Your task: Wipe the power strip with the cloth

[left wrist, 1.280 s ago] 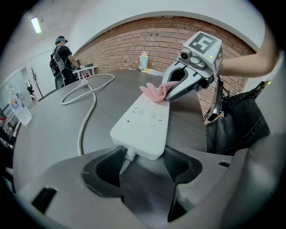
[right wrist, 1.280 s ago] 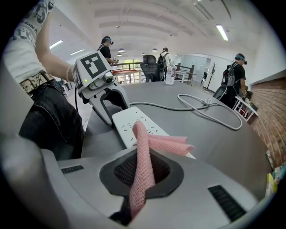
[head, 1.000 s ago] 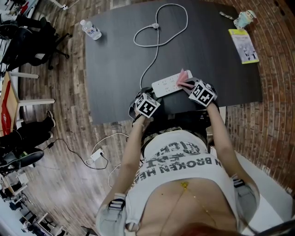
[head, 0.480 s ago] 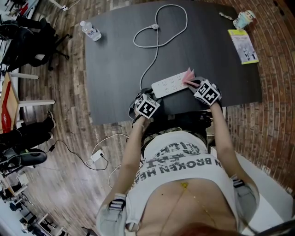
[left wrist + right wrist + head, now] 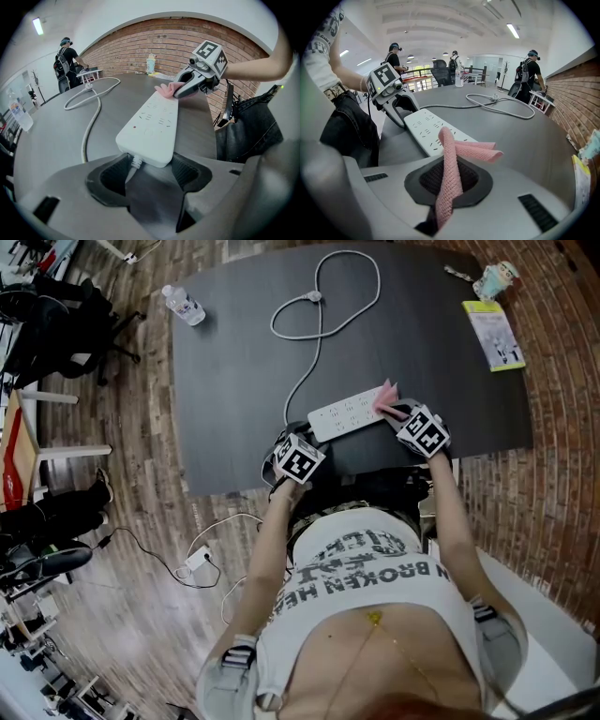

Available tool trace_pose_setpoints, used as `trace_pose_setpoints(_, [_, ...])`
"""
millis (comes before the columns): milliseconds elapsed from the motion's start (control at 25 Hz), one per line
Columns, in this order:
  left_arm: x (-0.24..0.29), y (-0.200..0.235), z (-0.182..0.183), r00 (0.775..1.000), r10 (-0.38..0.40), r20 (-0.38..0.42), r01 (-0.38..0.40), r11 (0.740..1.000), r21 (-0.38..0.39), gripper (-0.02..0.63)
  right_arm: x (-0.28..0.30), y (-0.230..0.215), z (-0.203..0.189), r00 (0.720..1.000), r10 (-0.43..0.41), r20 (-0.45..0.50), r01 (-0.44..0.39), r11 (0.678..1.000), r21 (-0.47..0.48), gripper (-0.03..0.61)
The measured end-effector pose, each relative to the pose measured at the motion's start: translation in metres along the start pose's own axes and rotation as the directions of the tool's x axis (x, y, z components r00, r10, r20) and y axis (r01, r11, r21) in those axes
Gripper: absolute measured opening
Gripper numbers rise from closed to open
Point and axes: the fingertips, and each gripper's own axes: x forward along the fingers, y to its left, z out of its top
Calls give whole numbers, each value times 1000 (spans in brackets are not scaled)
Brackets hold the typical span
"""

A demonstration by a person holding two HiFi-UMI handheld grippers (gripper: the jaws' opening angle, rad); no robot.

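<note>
The wiping step is in hand: the right gripper (image 5: 449, 183), jaws clamped on the pink cloth (image 5: 459, 149), holds it at the power strip's (image 5: 347, 412) end opposite the cord. The left gripper (image 5: 149, 169) has its jaws closed on the strip's cord end, bracing it. The next move, I judge, calls for dragging the cloth along the socket face toward that cord end.

The right tool (image 5: 449, 190) pinches a pink cloth (image 5: 451, 154) that flops onto the white power strip (image 5: 425, 127) on the grey desk (image 5: 525, 136); the left tool (image 5: 401, 110) is at its far end
</note>
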Motion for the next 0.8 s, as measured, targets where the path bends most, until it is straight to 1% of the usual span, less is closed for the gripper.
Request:
trace_pose_setpoints(200, [1, 0, 0, 1000, 0, 2, 0, 1000, 1, 272, -2, -2, -1, 999, 1, 46, -3, 1000, 30, 17])
trace_pose_setpoints(320, [1, 2, 0, 1000, 5, 4, -5, 1000, 1, 272, -1, -3, 1, 998, -17, 66, 15, 999, 28, 17])
trace_pose_setpoints(440, [1, 2, 0, 1000, 4, 6, -4, 1000, 1, 272, -2, -3, 3, 996, -26, 91, 21, 999, 49, 17])
trace_pose_setpoints(520, [1, 2, 0, 1000, 3, 5, -3, 1000, 4, 272, -2, -4, 3, 996, -34, 88, 30, 998, 50, 17])
trace_pose_setpoints(640, [1, 2, 0, 1000, 3, 7, -3, 1000, 8, 272, -1, -4, 1, 996, -54, 65, 53, 998, 21, 17])
trace_pose_setpoints(800, [1, 1, 1, 1000, 8, 11, -8, 1000, 7, 272, -1, -3, 0, 995, -79, 62, 77, 997, 28, 16])
